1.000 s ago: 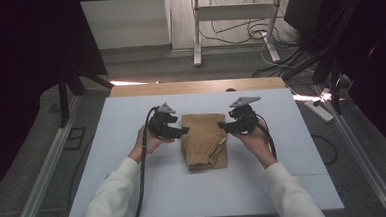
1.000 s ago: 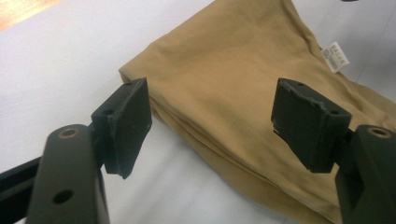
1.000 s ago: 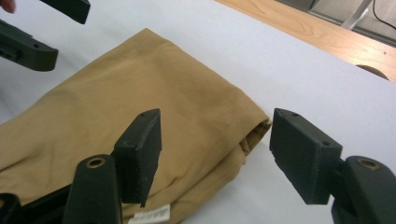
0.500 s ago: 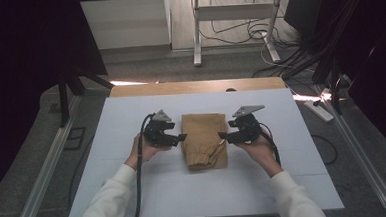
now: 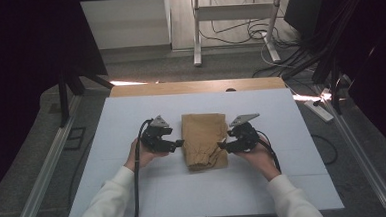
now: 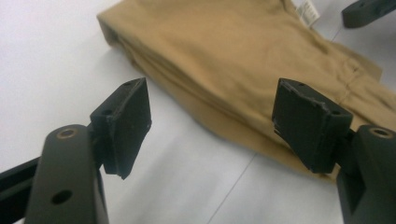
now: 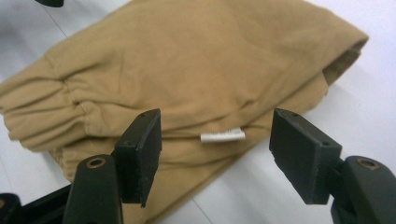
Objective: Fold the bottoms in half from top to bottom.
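your folded tan garment lies mid-tabletop, long axis running from the far edge toward the near edge, gathered elastic end nearest you. high view: your left gripper sits just beside its left side, your right gripper just beside its right side, tips aimed inward. left gripper view adds stacked fold layers along the garment's edge, jaws apart over bare tabletop, nothing between them. right gripper view adds a small white label on the lower layer and an open fold mouth at one corner; jaws apart, pads clear of the cloth.
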`<state>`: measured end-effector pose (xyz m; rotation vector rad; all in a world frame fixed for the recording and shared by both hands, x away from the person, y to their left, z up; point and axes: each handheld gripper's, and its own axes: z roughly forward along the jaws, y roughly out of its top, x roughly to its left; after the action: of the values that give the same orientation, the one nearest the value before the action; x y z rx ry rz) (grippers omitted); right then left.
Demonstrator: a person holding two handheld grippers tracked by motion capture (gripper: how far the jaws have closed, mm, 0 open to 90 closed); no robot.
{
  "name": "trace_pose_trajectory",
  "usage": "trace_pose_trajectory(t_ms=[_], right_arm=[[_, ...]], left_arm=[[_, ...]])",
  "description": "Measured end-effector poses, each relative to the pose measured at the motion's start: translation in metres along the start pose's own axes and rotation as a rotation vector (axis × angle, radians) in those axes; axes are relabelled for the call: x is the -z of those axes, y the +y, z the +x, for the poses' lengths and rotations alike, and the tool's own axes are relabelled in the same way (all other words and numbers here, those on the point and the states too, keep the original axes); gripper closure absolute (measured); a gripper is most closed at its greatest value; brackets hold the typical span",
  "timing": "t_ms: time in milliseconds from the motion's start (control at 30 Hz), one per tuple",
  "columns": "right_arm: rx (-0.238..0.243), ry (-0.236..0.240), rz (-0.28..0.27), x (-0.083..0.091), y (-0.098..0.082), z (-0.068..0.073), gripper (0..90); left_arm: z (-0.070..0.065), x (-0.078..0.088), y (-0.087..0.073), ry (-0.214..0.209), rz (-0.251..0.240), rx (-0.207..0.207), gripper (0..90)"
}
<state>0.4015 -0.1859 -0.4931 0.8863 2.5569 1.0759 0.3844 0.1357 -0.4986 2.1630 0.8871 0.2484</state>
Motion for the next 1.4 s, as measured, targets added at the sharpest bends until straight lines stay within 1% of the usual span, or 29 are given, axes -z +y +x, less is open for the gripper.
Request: trace_pose_trajectory(t_ms=[133, 267, 333, 433, 567, 667, 733, 867, 1067, 1100, 1167, 1300, 1400], right_arm=[[-0.014, 0.002, -0.003, 0.005, -0.005, -0.001, 34.8], [-0.008, 0.015, 0.008, 0.007, -0.010, 0.002, 34.7], [0.000, 0.011, 0.006, 0.010, -0.014, 0.004, 34.7], [-0.005, 0.020, -0.002, 0.015, -0.019, 0.007, 34.7], [-0.002, 0.021, 0.008, 0.019, -0.026, 0.009, 34.7], [-0.012, 0.023, 0.010, 0.023, -0.031, 0.011, 34.4], [-0.018, 0.024, 0.005, 0.028, -0.036, 0.013, 34.4], [-0.025, 0.010, 0.003, 0.039, -0.050, 0.016, 34.4], [-0.054, -0.002, -0.026, 0.061, -0.069, 0.014, 34.4], [-0.060, -0.004, -0.028, 0.064, -0.072, 0.013, 34.4], [-0.064, -0.011, -0.026, 0.068, -0.078, 0.012, 34.3], [-0.051, -0.025, -0.028, 0.077, -0.089, 0.012, 34.3], [-0.053, -0.024, -0.033, 0.084, -0.095, 0.011, 34.3]], left_arm=[[-0.001, 0.004, -0.006, 0.004, 0.008, 0.004, 27.5], [-0.005, 0.009, -0.013, 0.012, 0.015, 0.001, 27.5], [-0.006, 0.012, -0.016, 0.018, 0.020, -0.001, 27.3], [-0.007, 0.018, -0.024, 0.017, 0.016, 0.011, 27.0], [-0.008, 0.026, -0.036, 0.026, 0.033, 0.018, 26.8], [-0.007, 0.033, -0.045, 0.033, 0.029, 0.040, 26.8], [-0.008, 0.039, -0.053, 0.038, 0.026, 0.045, 26.8], [-0.010, 0.049, -0.068, 0.044, 0.027, 0.057, 26.8], [-0.016, 0.062, -0.089, 0.050, 0.037, 0.071, 26.7], [-0.017, 0.064, -0.091, 0.052, 0.042, 0.068, 26.5], [-0.020, 0.068, -0.096, 0.051, 0.042, 0.073, 26.5], [-0.021, 0.073, -0.104, 0.053, 0.042, 0.081, 26.4], [-0.021, 0.075, -0.107, 0.056, 0.041, 0.087, 26.4]])
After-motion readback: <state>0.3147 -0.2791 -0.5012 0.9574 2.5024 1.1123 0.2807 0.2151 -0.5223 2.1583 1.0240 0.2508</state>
